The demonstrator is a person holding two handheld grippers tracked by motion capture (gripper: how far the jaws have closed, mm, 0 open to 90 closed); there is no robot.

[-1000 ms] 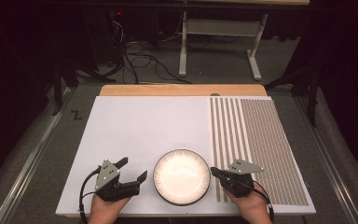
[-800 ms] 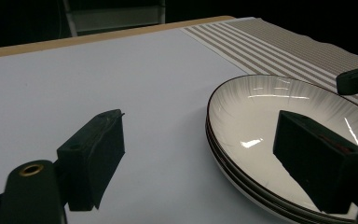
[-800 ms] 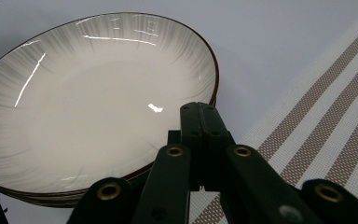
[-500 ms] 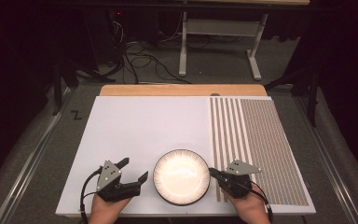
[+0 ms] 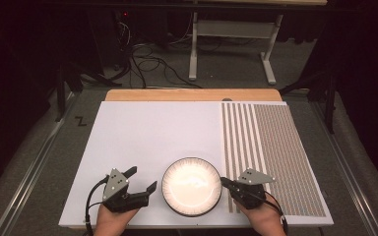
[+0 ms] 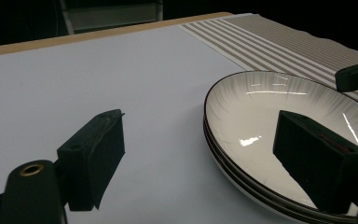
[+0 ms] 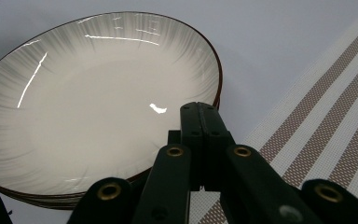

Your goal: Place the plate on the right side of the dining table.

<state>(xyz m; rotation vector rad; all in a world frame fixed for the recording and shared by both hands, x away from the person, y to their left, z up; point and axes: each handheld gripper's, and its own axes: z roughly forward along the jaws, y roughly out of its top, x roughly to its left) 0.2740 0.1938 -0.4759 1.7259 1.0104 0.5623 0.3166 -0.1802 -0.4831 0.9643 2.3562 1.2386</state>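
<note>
White tabletop | plates between grippers | left gripper jaws apart | right gripper jaws together, seemingly at rim

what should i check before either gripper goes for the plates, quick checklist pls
1. Left gripper open wide enough for a rim: ok, its jaws stand well apart.
2. Right gripper open: not ok, its jaws are pressed together with nothing between them.
3. How many plates sit there: looks like a stack, since the left gripper view shows more than one rim edge; exact count cannot tell.
4. Stack lying flat on the white board: ok, it sits level near the front edge.
5. Plates free of food or objects: ok, the top one is bare.
6. Right gripper touching the rim: cannot tell; its tip is at the plate's right edge, beside the striped mat.
</note>
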